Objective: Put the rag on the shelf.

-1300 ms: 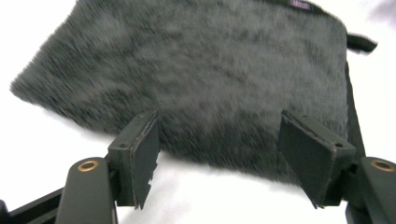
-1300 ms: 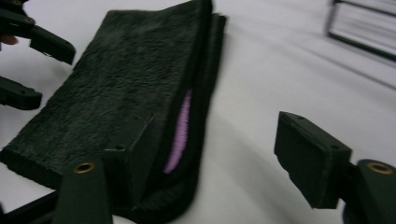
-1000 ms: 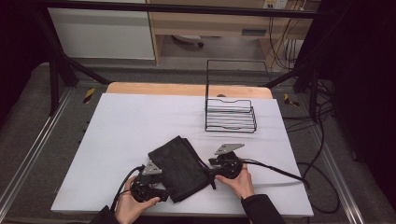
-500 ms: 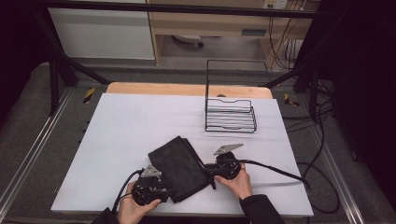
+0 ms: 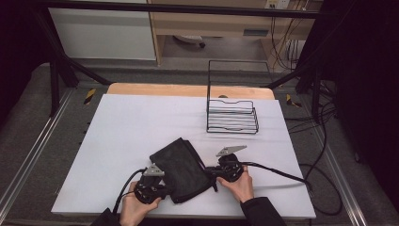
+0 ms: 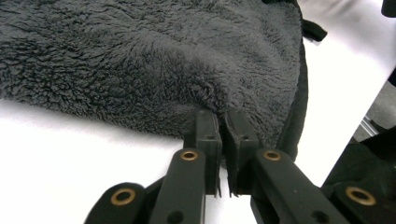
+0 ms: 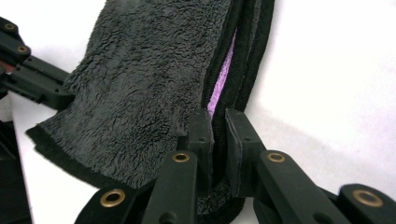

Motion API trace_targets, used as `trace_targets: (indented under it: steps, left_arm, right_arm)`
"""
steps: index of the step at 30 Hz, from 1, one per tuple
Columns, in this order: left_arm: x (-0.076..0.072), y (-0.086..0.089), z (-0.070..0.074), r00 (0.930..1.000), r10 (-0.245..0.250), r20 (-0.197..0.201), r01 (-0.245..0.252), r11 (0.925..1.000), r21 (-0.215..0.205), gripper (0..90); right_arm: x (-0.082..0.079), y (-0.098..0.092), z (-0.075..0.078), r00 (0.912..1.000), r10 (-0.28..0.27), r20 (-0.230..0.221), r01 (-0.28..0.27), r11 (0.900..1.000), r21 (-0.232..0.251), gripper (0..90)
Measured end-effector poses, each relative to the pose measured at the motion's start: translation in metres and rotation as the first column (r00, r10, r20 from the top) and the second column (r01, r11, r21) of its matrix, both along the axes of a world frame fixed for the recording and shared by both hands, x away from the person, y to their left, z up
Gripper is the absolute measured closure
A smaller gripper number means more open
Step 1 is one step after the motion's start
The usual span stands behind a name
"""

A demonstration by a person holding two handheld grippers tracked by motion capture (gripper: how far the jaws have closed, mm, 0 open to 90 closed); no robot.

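Towel (image 5: 181,168) between both clamped tongs

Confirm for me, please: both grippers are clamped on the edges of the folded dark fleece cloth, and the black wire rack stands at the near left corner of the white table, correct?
Not quite. The wire rack stands at the far right of the table, as the high view shows. The rest holds: the left gripper and right gripper are each shut on an edge of the fleece cloth.

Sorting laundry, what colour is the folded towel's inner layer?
Purple inside the dark grey fleece towel, clearest in the right gripper view.
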State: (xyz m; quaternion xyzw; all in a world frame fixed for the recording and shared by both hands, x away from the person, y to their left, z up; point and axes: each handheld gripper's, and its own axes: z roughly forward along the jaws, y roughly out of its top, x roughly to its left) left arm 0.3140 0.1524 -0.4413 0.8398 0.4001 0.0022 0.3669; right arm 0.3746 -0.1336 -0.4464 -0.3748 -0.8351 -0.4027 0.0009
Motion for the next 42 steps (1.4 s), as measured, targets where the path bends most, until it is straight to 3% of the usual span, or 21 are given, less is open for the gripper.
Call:
trace_targets:
  steps: [6,9,10,11,12,13,16,19,20,21,24,25,29,31,34,37,38,41,42]
  left_arm:
    - [0.005,0.012,0.004,0.9988,-0.046,-0.019,0.046,0.999,0.003,86.3]
    - [0.005,0.014,0.004,0.9979,-0.062,-0.02,0.062,0.998,0.011,86.3]
    - [0.005,0.014,0.004,0.998,-0.062,-0.014,0.062,0.9979,0.016,86.2]
    - [0.004,0.013,0.004,0.9979,-0.065,-0.006,0.065,0.9976,0.022,86.2]
    - [0.004,0.012,0.004,0.9976,-0.07,0.004,0.07,0.9971,0.03,86.1]
    - [0.003,0.012,0.004,0.9977,-0.068,0.01,0.067,0.9971,0.036,86.1]
    - [0.002,0.011,0.004,0.9979,-0.064,0.012,0.064,0.9972,0.039,86.0]
    - [0.002,0.01,0.003,0.9979,-0.063,0.015,0.062,0.9972,0.041,86.0]
    - [0.001,0.01,0.003,0.9978,-0.064,0.017,0.063,0.9971,0.043,86.0]
    - [0.001,0.01,0.003,0.9978,-0.063,0.02,0.062,0.9971,0.043,86.1]
    - [0.001,0.011,0.003,0.9976,-0.066,0.019,0.065,0.9969,0.043,86.1]
    - [0.001,0.011,0.003,0.9976,-0.067,0.018,0.066,0.997,0.041,86.1]
    - [0.001,0.011,0.004,0.9976,-0.066,0.017,0.066,0.997,0.042,86.1]
    - [0.001,0.011,0.005,0.9977,-0.066,0.016,0.065,0.9972,0.038,86.1]
    - [0.0,0.013,0.008,0.9976,-0.068,0.013,0.068,0.9973,0.028,86.2]
    - [0.0,0.015,0.01,0.9976,-0.067,0.016,0.066,0.9976,0.02,86.2]
    - [0.0,0.014,0.01,0.9975,-0.068,0.017,0.068,0.9975,0.02,86.2]
    - [0.001,0.012,0.009,0.9975,-0.068,0.02,0.068,0.9973,0.029,86.2]
    - [0.001,0.012,0.008,0.9975,-0.067,0.019,0.067,0.9973,0.03,86.2]
  right_arm:
    - [-0.013,0.002,0.002,0.9998,-0.005,-0.021,0.005,1.0,-0.003,81.9]
    - [-0.012,0.002,0.004,0.9998,-0.012,-0.015,0.011,1.0,-0.006,71.9]
    - [-0.01,0.001,0.006,0.9998,-0.016,0.01,0.016,1.0,-0.007,64.9]
    - [-0.01,0.001,0.006,0.9998,-0.016,0.01,0.016,1.0,-0.007,64.9]
    - [-0.001,-0.001,0.013,0.9964,-0.037,0.077,0.037,0.999,0.001,55.7]
    - [0.004,-0.002,0.018,0.9935,-0.047,0.104,0.045,0.999,0.021,52.9]
    - [0.025,0.007,0.026,0.9867,-0.052,0.154,0.045,0.998,0.048,52.4]
    - [0.05,0.029,0.023,0.9839,-0.052,0.171,0.047,0.998,0.033,51.9]
    - [0.05,0.029,0.023,0.9839,-0.052,0.171,0.047,0.998,0.033,51.9]
    - [0.064,0.043,0.018,0.9816,-0.045,0.186,0.04,0.999,0.028,55.4]
    - [0.075,0.054,0.014,0.9806,-0.033,0.194,0.025,0.999,0.04,60.5]
    - [0.081,0.063,0.01,0.9832,-0.017,0.182,0.013,1.0,0.023,65.1]
    - [0.084,0.072,0.001,0.9849,0.001,0.173,0.002,1.0,-0.018,75.9]
    - [0.084,0.071,-0.001,0.9848,-0.002,0.174,0.007,1.0,-0.027,86.7]
    - [0.078,0.067,0.012,0.9822,-0.018,0.187,0.02,1.0,-0.009,89.1]
    - [0.075,0.063,0.021,0.9799,-0.025,0.198,0.03,0.999,-0.023,89.3]
    - [0.076,0.061,0.022,0.9776,-0.042,0.206,0.056,0.996,-0.065,89.2]
    - [0.08,0.059,0.014,0.9839,-0.05,0.172,0.064,0.995,-0.08,87.5]
    - [0.082,0.058,0.007,0.9812,-0.08,0.175,0.092,0.994,-0.059,71.2]
